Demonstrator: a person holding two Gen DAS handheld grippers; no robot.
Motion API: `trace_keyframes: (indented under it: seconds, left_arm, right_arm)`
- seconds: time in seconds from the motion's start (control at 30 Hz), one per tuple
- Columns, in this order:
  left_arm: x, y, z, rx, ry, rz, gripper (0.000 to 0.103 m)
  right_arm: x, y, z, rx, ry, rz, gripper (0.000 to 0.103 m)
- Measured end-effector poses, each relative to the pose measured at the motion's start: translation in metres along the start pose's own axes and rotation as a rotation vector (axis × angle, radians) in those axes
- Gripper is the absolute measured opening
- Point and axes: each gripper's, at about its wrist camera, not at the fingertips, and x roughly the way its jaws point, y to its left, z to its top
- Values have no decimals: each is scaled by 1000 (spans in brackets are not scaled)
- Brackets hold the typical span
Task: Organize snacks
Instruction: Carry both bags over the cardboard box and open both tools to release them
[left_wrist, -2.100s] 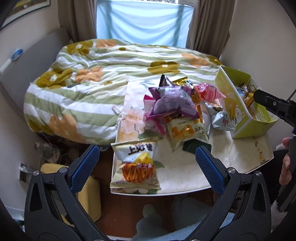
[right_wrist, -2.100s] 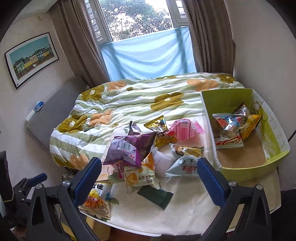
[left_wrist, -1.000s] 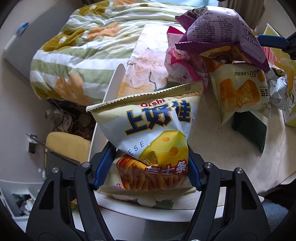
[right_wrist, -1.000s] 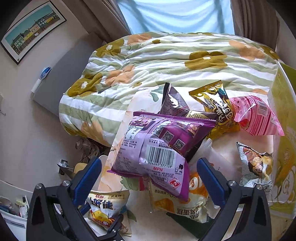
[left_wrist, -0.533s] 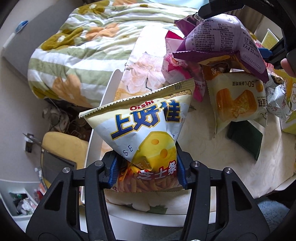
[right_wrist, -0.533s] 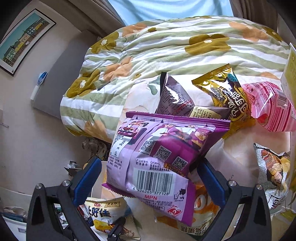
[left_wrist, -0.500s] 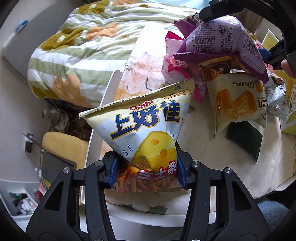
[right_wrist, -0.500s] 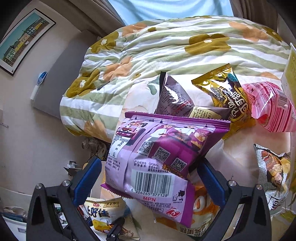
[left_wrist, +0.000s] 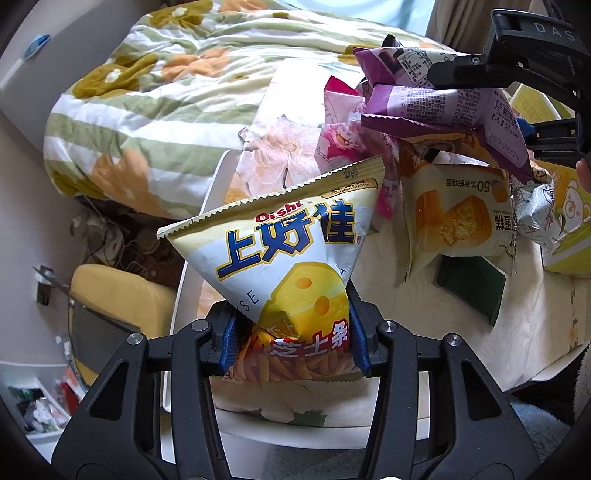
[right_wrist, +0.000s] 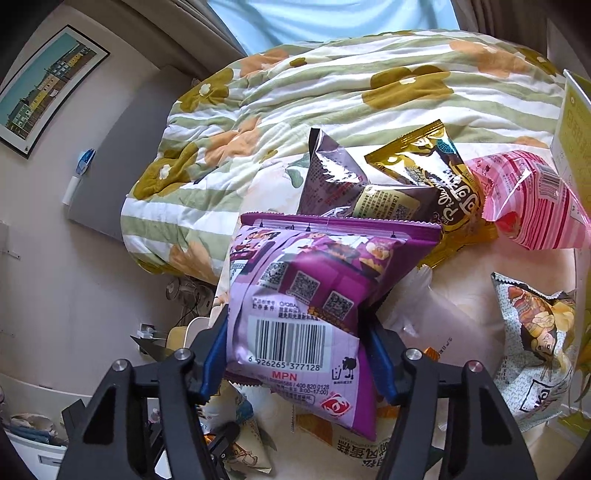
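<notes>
My left gripper (left_wrist: 291, 332) is shut on the lower end of a cream Oishi cheese-stick bag (left_wrist: 280, 236), which is pinched narrow between the blue pads at the table's near left corner. In the right wrist view my right gripper (right_wrist: 297, 354) has its jaws closing on a purple snack bag (right_wrist: 325, 273), barcode side up. Both pads press into its sides. In the left wrist view that purple bag (left_wrist: 443, 107) sits on top of the snack pile with the right gripper's black fingers around it.
Several more snacks lie on the cloth-covered table (left_wrist: 461, 350): a cake pack (left_wrist: 454, 218), a gold bag (right_wrist: 436, 177), a pink bag (right_wrist: 535, 206). A yellow-green box (left_wrist: 569, 206) stands at the right. A flowered quilt (right_wrist: 332, 92) lies behind, and a yellow stool (left_wrist: 114, 295) below left.
The left jaws closed in on the cheese bag and squeezed it. The right gripper came down closer to the purple bag and its wide jaws closed onto the bag's sides.
</notes>
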Motion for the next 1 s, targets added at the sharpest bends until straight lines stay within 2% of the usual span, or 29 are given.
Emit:
trace_keyframes:
  seconds: [0.27,0.57,0.77,1.0]
  left_arm:
    - [-32,3,8,44,-66,-48,43]
    - [-90,-11,27,155,-187,-127,43]
    - [-120,-37,45,236,-249,-213,43]
    - [-150,-98,65,313,-307,-275,43]
  right_arm:
    - [-35,7,-10,12,-89,-2,58]
    - [-104,7,-35,67,-248,-20,57]
    - [-158,-8,-58,138,-356,-70,57]
    - [-227,-55,-80,215,-478,-133,57]
